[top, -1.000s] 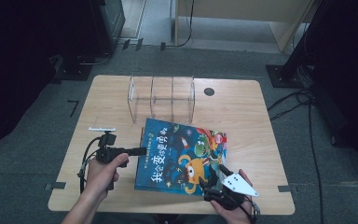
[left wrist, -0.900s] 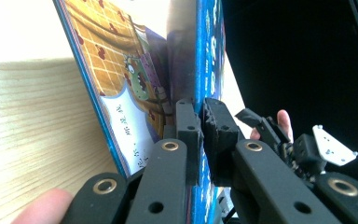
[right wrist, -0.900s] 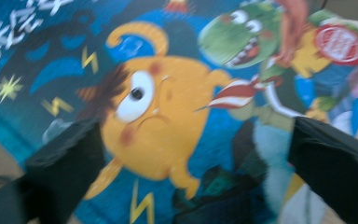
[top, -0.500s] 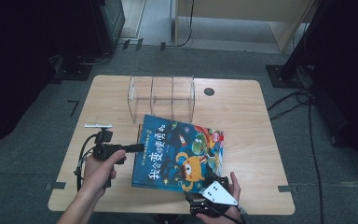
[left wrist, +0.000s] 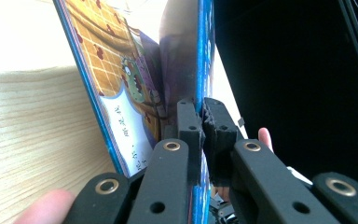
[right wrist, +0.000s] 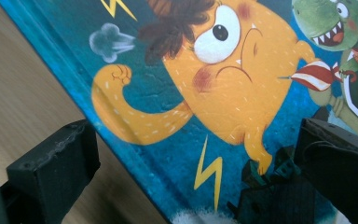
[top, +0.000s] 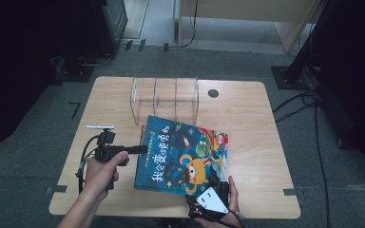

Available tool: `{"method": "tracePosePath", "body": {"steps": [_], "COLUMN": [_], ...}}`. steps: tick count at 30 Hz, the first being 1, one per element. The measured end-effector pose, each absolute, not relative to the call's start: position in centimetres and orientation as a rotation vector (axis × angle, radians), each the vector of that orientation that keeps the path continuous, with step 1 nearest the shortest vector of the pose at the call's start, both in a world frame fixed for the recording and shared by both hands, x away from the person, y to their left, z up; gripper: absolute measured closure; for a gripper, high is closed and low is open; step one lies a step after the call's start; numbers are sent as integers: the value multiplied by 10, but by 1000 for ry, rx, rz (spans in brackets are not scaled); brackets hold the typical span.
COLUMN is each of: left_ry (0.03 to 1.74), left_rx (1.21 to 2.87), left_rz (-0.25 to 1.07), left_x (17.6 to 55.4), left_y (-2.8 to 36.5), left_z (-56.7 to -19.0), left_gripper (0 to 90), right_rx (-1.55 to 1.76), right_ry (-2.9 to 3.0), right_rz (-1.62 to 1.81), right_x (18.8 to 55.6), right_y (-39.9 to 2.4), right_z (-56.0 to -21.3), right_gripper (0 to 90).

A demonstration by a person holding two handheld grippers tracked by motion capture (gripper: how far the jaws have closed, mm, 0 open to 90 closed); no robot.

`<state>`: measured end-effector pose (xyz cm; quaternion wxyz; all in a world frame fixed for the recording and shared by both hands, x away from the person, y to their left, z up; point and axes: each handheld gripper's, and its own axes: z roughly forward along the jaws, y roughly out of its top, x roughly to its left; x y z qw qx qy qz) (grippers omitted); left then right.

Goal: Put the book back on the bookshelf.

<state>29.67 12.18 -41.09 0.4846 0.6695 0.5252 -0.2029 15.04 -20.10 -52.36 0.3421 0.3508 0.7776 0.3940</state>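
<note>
Two grippers flanked the picture book (top: pixel 183 154) near the desk's (top: pixel 261 123) front edge: the left gripper (top: pixel 140 149) clamped on its front cover's left edge, the right gripper (top: pixel 209 192) with jaws just opened wide, freeing the book's near edge.

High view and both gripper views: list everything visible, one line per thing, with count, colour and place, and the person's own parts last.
Table: one, light wood, centre of the high view.
Picture book: one, blue cover with an orange cartoon creature, near half of the table, its left edge lifted.
Rack: one, clear plastic with dividers, far half of the table behind the book.
Round hole: one, dark, in the tabletop right of the rack.
Floor: grey, around the table, with cables at the right.
Left claw: one, black, shut on the book's cover at its left edge.
Right claw: one, black, open, jaws either side of the book's near edge.
Hands: two, at the near table edge.
</note>
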Motion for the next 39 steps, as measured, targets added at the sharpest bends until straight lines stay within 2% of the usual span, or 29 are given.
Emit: {"method": "tracePosePath", "body": {"steps": [10, 19, 25, 29, 39], "left_ry": [1287, 1293, 1304, 1296, 1273], "left_rx": [1634, 1628, 1634, 1646, 1699], "left_rz": [-490, -466, -461, -458, -410], "left_x": [298, 299, 301, 301, 298], "left_y": [122, 124, 126, 126, 123], "left_z": [-412, -414, -415, -416, -416], "left_gripper": [874, 859, 813, 800, 581], "right_rx": [931, 955, 1025, 1021, 1032], "right_ry": [1963, 1923, 1886, 1873, 1860], "right_rz": [921, 964, 1084, 1095, 1118], "right_x": [158, 156, 156, 155, 154], "right_y": [-185, -181, -193, -194, -194], "right_z": [-524, -523, -520, -520, -520], "right_gripper": [18, 122, 289, 291, 297]}}
